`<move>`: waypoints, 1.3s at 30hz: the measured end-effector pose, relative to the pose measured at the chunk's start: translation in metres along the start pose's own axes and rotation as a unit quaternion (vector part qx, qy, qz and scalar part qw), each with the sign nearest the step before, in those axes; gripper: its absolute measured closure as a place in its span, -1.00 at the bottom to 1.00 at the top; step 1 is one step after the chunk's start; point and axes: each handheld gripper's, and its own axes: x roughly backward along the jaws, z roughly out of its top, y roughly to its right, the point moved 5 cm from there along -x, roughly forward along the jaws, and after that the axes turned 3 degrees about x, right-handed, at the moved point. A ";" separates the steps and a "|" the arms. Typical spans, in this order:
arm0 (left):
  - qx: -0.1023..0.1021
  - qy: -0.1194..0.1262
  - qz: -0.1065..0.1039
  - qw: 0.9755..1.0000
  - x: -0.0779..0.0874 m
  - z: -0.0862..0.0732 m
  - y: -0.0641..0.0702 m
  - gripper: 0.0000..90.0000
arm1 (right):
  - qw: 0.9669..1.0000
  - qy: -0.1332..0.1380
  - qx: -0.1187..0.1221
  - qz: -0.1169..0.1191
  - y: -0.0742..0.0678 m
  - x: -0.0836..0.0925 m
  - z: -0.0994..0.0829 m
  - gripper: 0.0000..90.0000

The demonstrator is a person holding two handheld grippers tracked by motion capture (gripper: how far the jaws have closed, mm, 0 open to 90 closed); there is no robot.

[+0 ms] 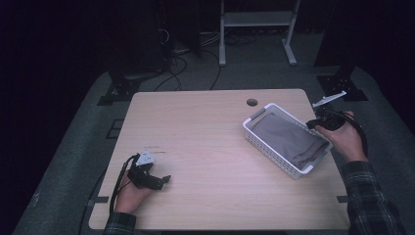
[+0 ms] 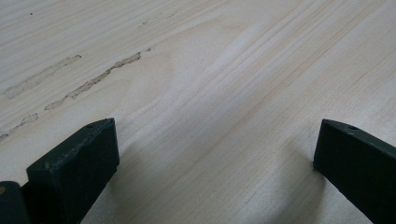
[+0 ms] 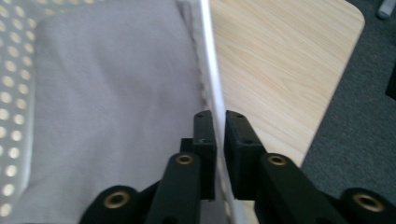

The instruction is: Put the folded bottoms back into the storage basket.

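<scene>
Okay, my right gripper [image 3: 220, 140] is pinched tight on the white basket [image 1: 254, 139] wall at the table's [image 1: 205, 142] right side, grey cloth [image 1: 288, 139] folded inside it. My left gripper [image 1: 156, 180] rests near the front-left edge, jaws wide, nothing between them.

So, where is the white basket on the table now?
In the high view the white basket sits on the right part of the table, with a folded grey cloth inside and the right tongs clamped on its far-right rim.

A dim lab: bare wooden table [image 1: 210, 147], floor cables [image 1: 181, 63], metal stand [image 1: 257, 29], black drapes.
</scene>
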 end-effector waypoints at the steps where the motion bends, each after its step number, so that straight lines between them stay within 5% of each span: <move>1: 0.000 0.000 0.000 1.000 0.000 0.000 0.000 -1.00 | 1.000 0.000 0.000 0.000 0.000 0.000 0.000 0.89; 9: 0.000 0.000 0.000 1.000 0.000 0.000 0.000 -1.00 | 0.999 -0.025 -0.020 -0.026 0.016 -0.008 -0.018 0.99; 20: 0.000 0.000 0.000 1.000 0.000 0.000 0.000 -1.00 | 0.999 -0.034 -0.030 -0.007 0.016 -0.012 -0.025 0.99; 39: 0.000 0.000 0.000 1.000 0.000 0.000 0.000 -1.00 | 0.997 -0.021 -0.018 0.067 -0.033 -0.009 -0.022 0.99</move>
